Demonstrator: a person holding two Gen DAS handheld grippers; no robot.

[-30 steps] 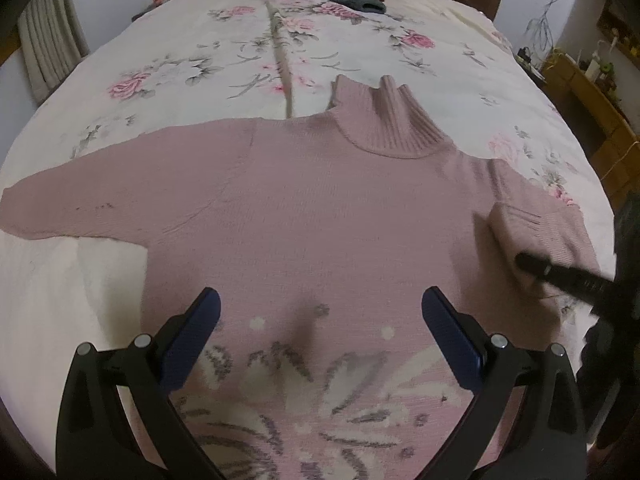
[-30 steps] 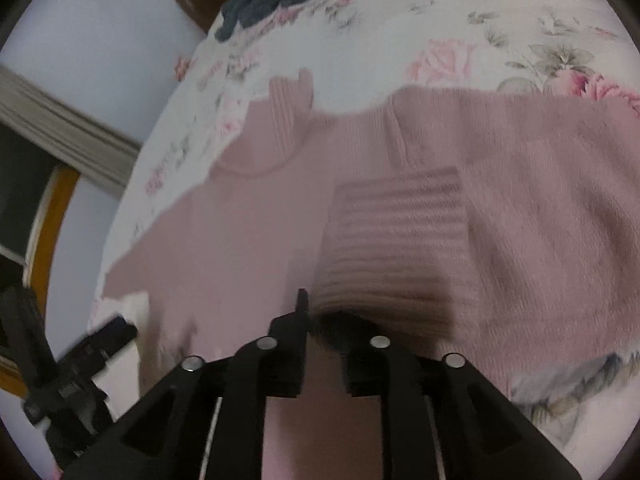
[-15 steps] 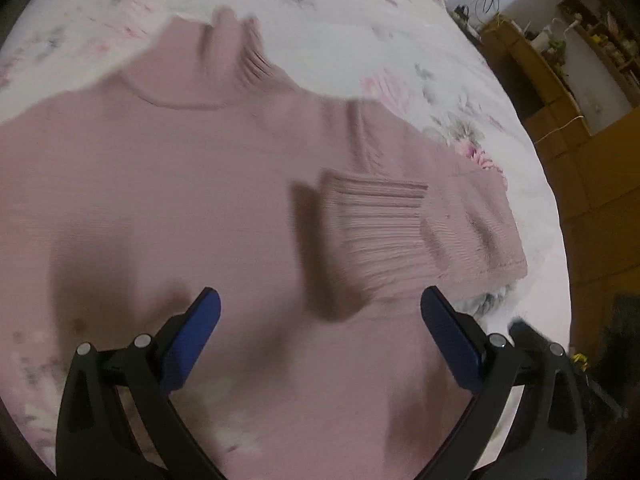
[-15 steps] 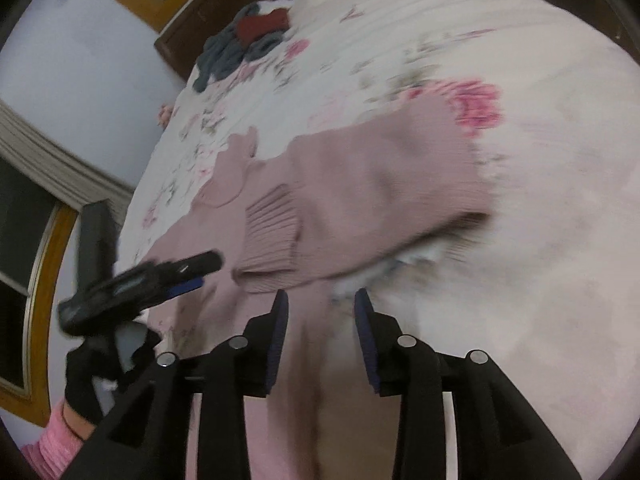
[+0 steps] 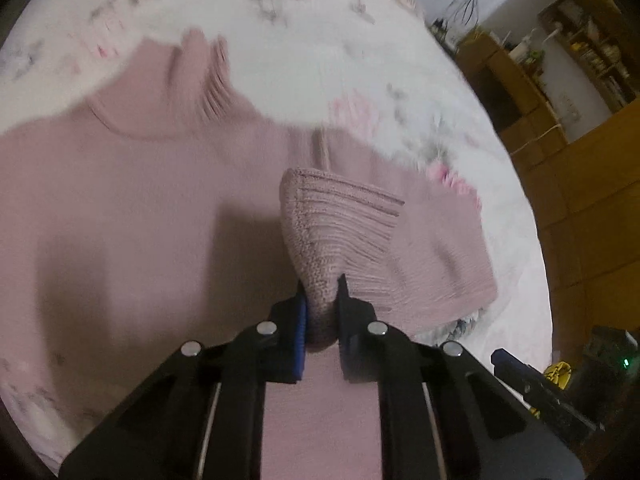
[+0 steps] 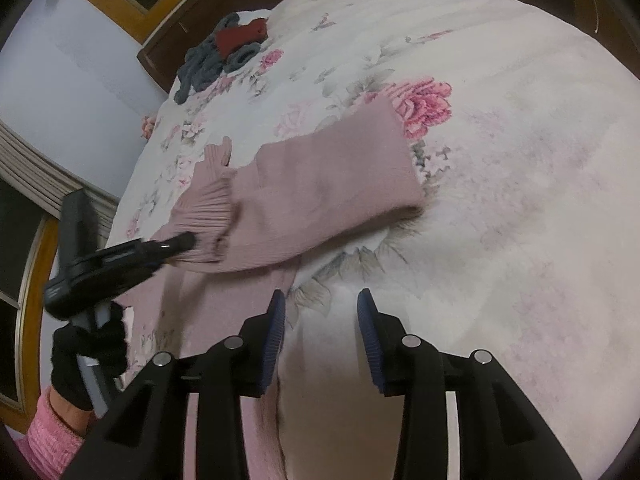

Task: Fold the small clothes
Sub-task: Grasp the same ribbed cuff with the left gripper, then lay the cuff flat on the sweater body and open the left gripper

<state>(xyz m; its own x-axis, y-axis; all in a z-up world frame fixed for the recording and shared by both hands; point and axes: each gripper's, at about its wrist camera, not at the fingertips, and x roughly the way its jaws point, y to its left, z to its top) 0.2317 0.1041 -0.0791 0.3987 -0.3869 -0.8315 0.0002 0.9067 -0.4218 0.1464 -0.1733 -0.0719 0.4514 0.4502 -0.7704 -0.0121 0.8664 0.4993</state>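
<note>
Your left gripper [image 5: 322, 300] pinches the ribbed cuff [image 5: 340, 220] of the pink turtleneck sweater [image 5: 132, 200] lying on the floral bedspread [image 6: 520, 160], mid sleeve-fold; your right gripper [image 6: 320, 332], jaws parted, holds nothing; next, lay the cuff flat.

1. Left wrist: rides just behind the left gripper [image 5: 322, 300], looks forward and down, very close on the sweater [image 5: 132, 208] cuff [image 5: 332, 220], bed [image 5: 360, 56] and shelves [image 5: 560, 60] beyond.
2. Right wrist: sits behind the right gripper [image 6: 321, 312], higher, faces across the bed [image 6: 520, 160] toward a window frame [image 6: 132, 12].
3. Shared: sweater [image 6: 320, 184] sleeve, cuff [image 6: 208, 216], floral bed; left gripper [image 6: 176, 244] seen from outside.
</note>
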